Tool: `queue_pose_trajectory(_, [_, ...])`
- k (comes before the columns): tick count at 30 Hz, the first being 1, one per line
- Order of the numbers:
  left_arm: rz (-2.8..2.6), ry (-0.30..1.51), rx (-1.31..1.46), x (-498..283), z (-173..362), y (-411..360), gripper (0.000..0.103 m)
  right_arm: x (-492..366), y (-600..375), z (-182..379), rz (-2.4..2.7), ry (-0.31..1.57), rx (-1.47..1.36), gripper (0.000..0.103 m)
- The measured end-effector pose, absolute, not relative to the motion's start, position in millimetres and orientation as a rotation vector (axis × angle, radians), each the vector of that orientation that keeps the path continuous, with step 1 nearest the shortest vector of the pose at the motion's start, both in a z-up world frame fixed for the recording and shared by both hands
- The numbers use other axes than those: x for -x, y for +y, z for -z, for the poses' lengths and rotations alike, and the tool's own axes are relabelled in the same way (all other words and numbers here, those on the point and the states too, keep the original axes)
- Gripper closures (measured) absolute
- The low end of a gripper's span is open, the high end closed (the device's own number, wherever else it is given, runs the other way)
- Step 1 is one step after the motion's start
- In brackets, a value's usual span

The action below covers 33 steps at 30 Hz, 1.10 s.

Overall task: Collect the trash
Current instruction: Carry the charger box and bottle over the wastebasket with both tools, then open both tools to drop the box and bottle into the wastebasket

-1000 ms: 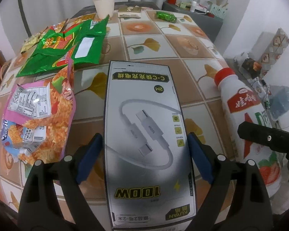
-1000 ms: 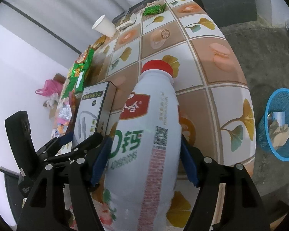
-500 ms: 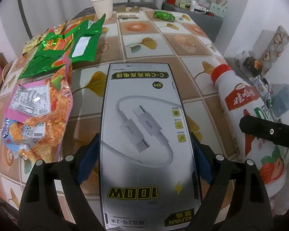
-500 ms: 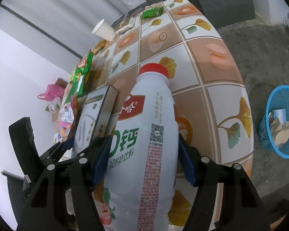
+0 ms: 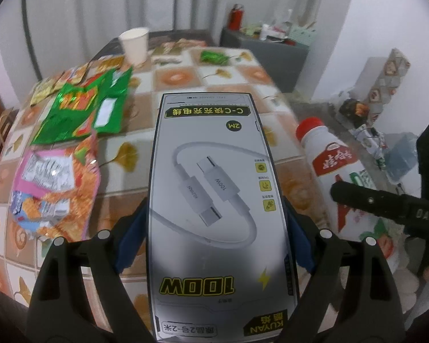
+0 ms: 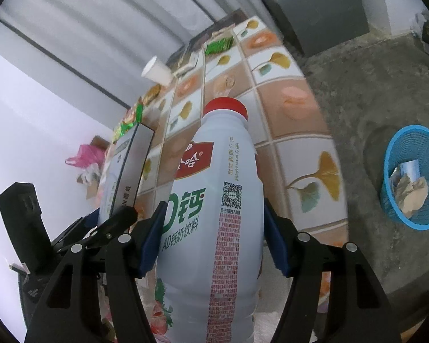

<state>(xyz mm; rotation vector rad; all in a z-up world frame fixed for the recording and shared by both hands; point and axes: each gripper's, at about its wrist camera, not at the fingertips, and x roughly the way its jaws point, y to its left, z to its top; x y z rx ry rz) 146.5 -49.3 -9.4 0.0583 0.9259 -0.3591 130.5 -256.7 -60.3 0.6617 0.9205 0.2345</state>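
Left tongs (image 5: 214,237) pinching cable box (image 5: 214,200); right tongs (image 6: 211,240) pinching milk bottle (image 6: 214,214), both lifted above the desk (image 6: 294,160). Blue bin (image 6: 411,177) on floor, right of right tongs. Risk: smooth bottle slipping, box clipping bottle alongside.

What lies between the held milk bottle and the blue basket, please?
In the right wrist view, only the table's tiled corner and bare concrete floor separate the bottle from the basket.

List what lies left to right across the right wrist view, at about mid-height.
Pink plastic bag → cable box → white drink bottle → tiled table → blue waste basket.
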Motion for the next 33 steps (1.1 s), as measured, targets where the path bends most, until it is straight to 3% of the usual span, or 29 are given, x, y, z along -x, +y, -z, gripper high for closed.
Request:
queue_pose_trajectory(6, [0.468, 0.931, -0.083, -144.6, 0.2, -106.5, 0.021, -100.2, -313.9, 54.9, -0.145, 0.846, -0.723, 0.041])
queue_pose_trajectory(13, [0.675, 1.027, -0.124, -150.9, 19.7, -224.9, 0.021, -62.2, -405.8, 78.2, 0.057, 0.832, -0.809, 0.041])
queue_pose_trajectory(22, [0.804, 1.21, -0.178, -173.5, 82.9, -368.6, 0.02, -50.8, -508.2, 145.5, 0.251, 0.885, -0.968, 0.041])
queue_pose_trajectory(27, [0.853, 1.27, -0.183, -194.1, 126.6, -438.3, 0.019, -72.4, -564.5, 212.6, 0.329, 0.903, -1.084, 0.036])
queue_pose_trajectory(33, [0.849, 1.349, -0.07, -203.8, 160.6, -446.1, 0.019, -66.3, -574.2, 255.4, 0.388, 0.947, -1.136, 0.036])
